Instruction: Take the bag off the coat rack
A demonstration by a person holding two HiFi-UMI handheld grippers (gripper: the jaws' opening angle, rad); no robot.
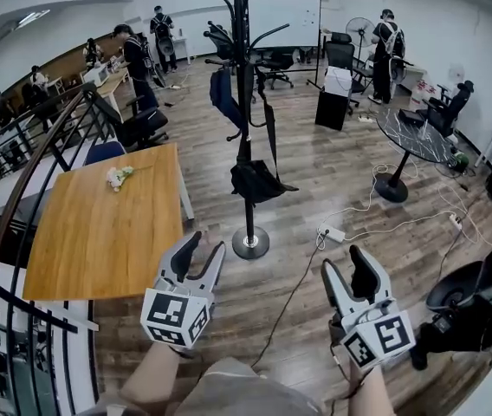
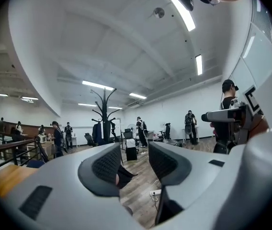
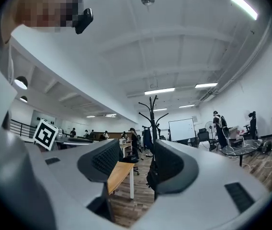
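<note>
A black coat rack (image 1: 244, 76) stands on a round base on the wooden floor ahead of me. A black bag (image 1: 255, 181) hangs low on it by a long strap, and a dark blue garment (image 1: 224, 95) hangs higher on its left side. My left gripper (image 1: 204, 246) is open and empty, short of the base and a little to its left. My right gripper (image 1: 344, 263) is also open and empty, further right. In the left gripper view the bag (image 2: 124, 176) shows between the jaws, far off. In the right gripper view the rack (image 3: 153, 115) and bag (image 3: 151, 175) stand beyond the jaws.
A wooden table (image 1: 99, 232) with a small bunch of flowers (image 1: 118, 178) stands to the left, next to a black railing (image 1: 21, 180). A power strip (image 1: 333, 233) and cables lie on the floor to the right. Further right are a round table (image 1: 412, 133) and office chairs; people stand far back.
</note>
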